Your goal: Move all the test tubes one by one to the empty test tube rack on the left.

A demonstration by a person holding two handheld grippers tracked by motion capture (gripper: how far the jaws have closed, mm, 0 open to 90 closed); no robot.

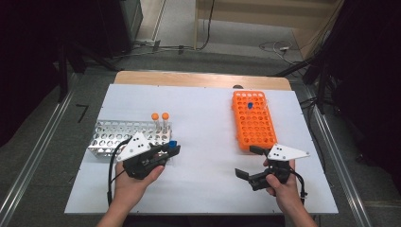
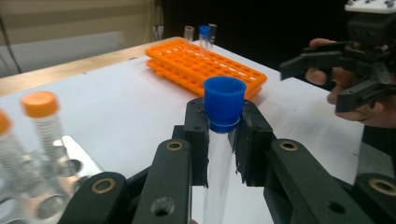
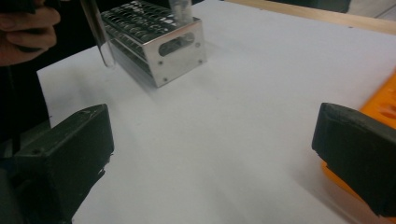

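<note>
My left gripper [image 1: 172, 147] is shut on a clear tube with a blue cap [image 2: 224, 100], its pads clamped just under the cap. It hovers right of the metal rack [image 1: 113, 137], which holds two orange-capped tubes [image 1: 160, 117]. My right gripper [image 1: 248, 161] stands open with nothing between its jaws, just below the near end of the orange rack [image 1: 254, 120]. One blue-capped tube [image 1: 249, 106] stands in the far part of that rack. In the right gripper view the held tube [image 3: 95, 32] hangs beside the metal rack [image 3: 159, 42].
A white mat [image 1: 203, 189] covers the table, with a strip of wood [image 1: 198, 78] showing at the far edge. Cables [image 1: 274, 47] lie on the floor beyond. Metal rails [image 1: 28, 156] run along both sides of the table.
</note>
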